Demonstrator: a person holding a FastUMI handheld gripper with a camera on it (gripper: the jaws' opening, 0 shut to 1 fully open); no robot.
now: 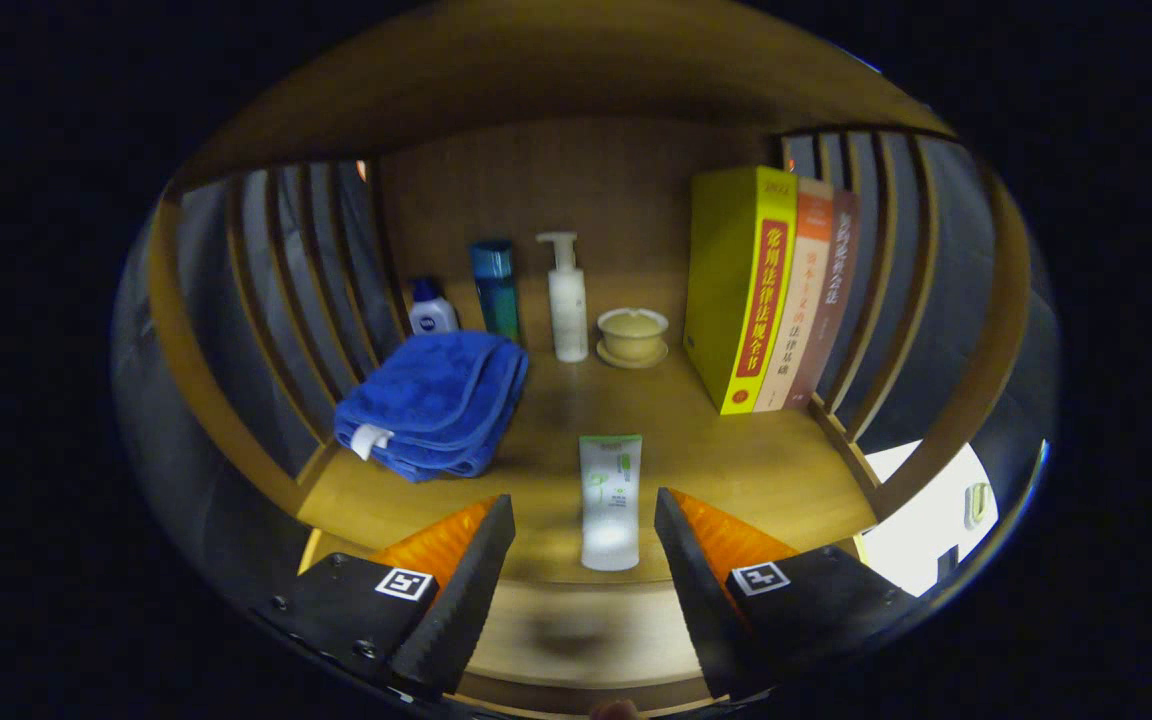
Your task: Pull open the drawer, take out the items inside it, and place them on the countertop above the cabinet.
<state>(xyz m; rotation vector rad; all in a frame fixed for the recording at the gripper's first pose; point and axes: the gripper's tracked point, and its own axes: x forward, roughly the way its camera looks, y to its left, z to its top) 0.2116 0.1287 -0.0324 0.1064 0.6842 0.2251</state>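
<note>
While the claw (584, 545) hangs wide apart with nothing held, a white tube (610, 500) with green print lies flat on the wooden surface (716, 450), and that's the pairing to watch. The tube sits in the gap between the two fingers, its near end level with the fingertips (496, 525), touching neither of them. Its long axis runs straight away from the claw, along the line of the fingers, its far end pointing ahead toward the back wall. So the tube lies lengthwise in the opening, and the fingers stand on either side of its narrow width, which reads to me as lined up for a pinch across the body or as a fresh release. Which of the two, I can't tell.

Beyond the tube, well ahead of the claw, a small lidded cup (632, 336) and a white pump bottle (566, 297) stand upright. Ahead and to the left rests a folded blue towel (436, 400); ahead and to the right stands a yellow book (741, 285) with others beside it. None of them crowd the tube.
</note>
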